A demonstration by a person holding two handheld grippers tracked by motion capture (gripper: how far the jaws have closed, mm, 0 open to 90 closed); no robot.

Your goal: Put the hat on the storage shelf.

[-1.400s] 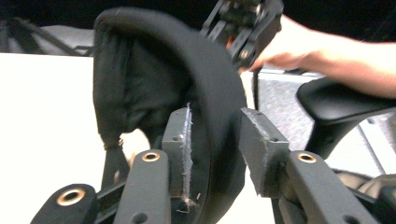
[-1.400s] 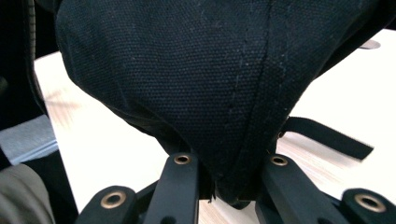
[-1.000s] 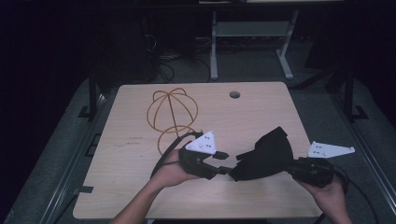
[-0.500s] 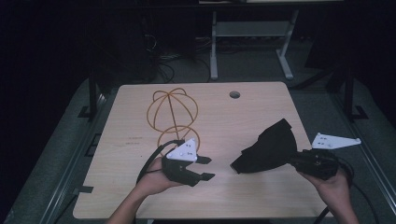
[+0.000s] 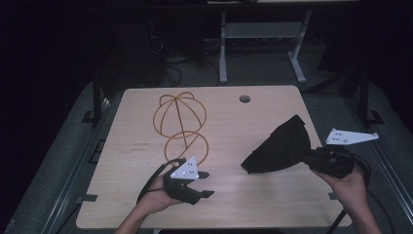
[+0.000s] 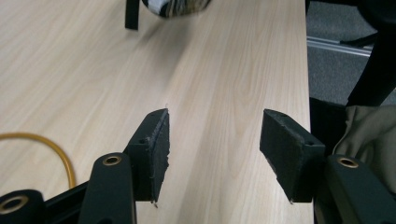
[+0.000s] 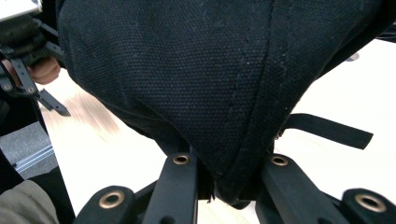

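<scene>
Black cap point(image 5: 280, 146) sits at about 4 o'clock on the table point(image 5: 234, 122), lifted off the wood, pinched at one edge by our right gripper point(image 5: 311, 158). In the right gripper view the jaws clench on a seam of the cloth point(image 7: 219, 84). We judge it light, soft canvas that droops and folds; the stitched seam or rim looks the firmest place to grip, and a strap point(image 7: 327, 129) trails loose to the side.

Our left gripper point(image 5: 202, 183) hovers low at 7 o'clock, jaws spread wide and holding nothing, well apart from the cap. Left hand wraps the body from below. A yellow wire frame point(image 5: 180, 124) lies at 11 o'clock, untouched.
</scene>
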